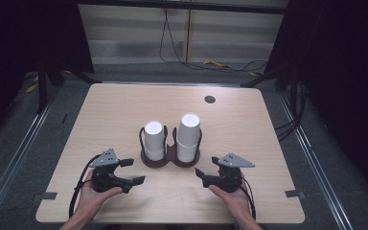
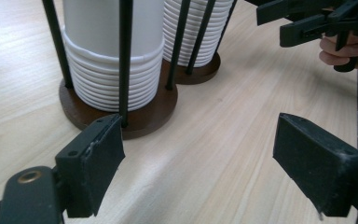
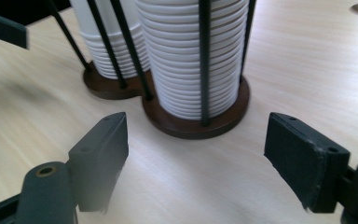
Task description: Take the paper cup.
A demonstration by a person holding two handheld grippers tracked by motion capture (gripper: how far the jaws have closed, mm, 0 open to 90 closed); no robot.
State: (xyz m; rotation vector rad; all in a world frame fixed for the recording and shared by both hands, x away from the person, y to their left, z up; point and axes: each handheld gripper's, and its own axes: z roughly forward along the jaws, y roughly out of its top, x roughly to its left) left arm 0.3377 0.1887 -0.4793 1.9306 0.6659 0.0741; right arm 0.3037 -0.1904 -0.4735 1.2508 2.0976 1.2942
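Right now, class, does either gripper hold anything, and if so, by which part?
Nothing is held. The left gripper and the right gripper both stand open over the table, short of the two stacks of white cups in their holder.

Bright overhead light on the table (dark surroundings), soft shadows, nearest foreground blurred.

I can't read any text, label, brand or number anywhere, cups and holder included.
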